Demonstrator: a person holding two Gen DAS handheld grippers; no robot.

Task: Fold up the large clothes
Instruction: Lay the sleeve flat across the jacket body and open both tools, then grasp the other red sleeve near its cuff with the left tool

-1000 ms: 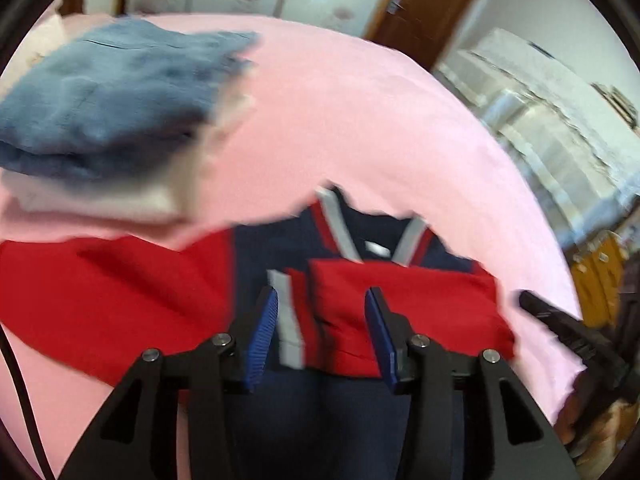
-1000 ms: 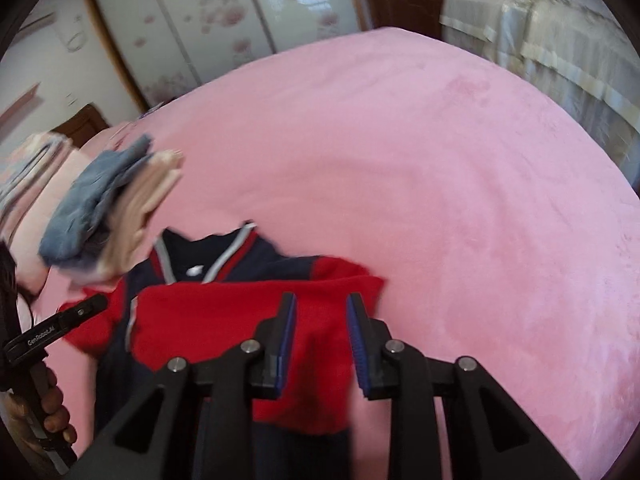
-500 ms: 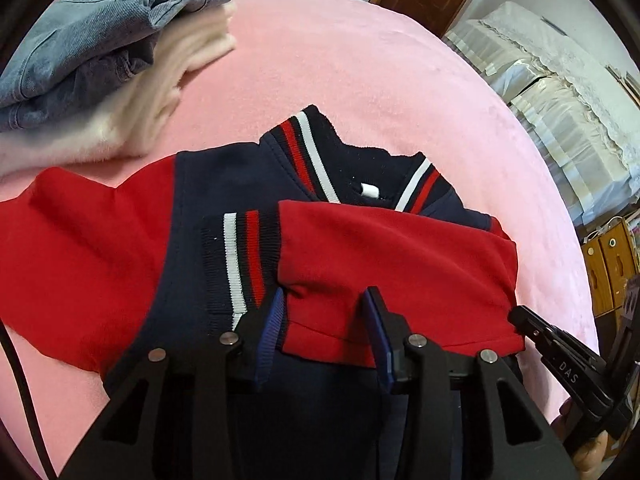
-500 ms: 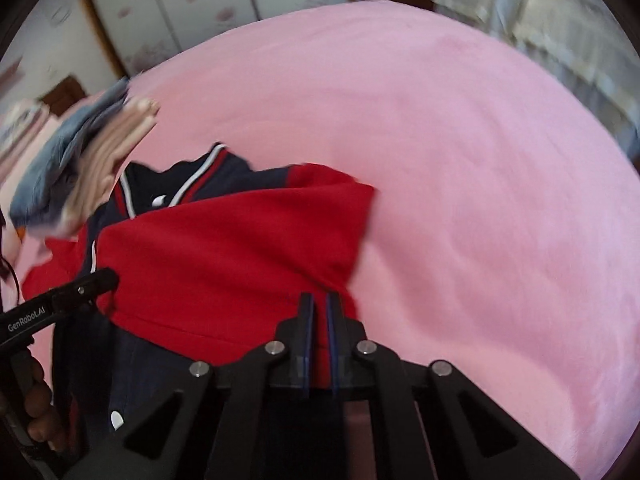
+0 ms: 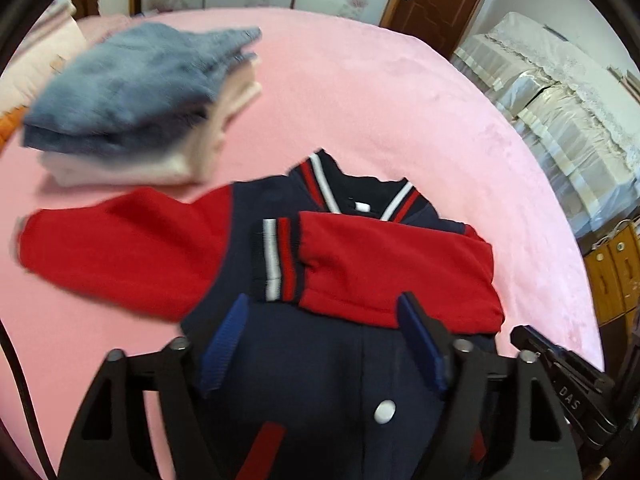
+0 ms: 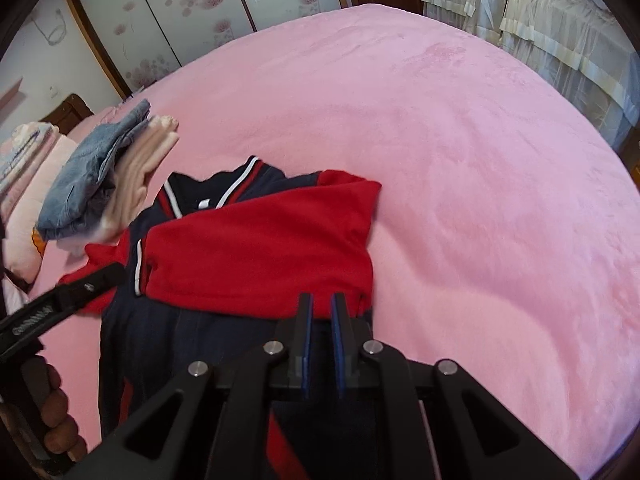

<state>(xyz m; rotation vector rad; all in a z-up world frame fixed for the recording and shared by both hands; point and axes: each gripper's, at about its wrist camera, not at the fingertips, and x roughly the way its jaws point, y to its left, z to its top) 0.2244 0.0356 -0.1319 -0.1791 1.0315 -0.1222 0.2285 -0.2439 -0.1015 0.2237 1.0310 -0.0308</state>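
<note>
navy knit jacket with red sleeves lies flat on the pink plush bedspread, one sleeve already folded across its chest. left gripper is opening wide, nothing pinched; right gripper narrow, just starting to part, likely letting that sleeve settle

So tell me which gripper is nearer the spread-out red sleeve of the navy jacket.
Left. The left gripper hangs over the navy jacket body beside the spread-out red sleeve; the right gripper is at the far, folded side.
</note>
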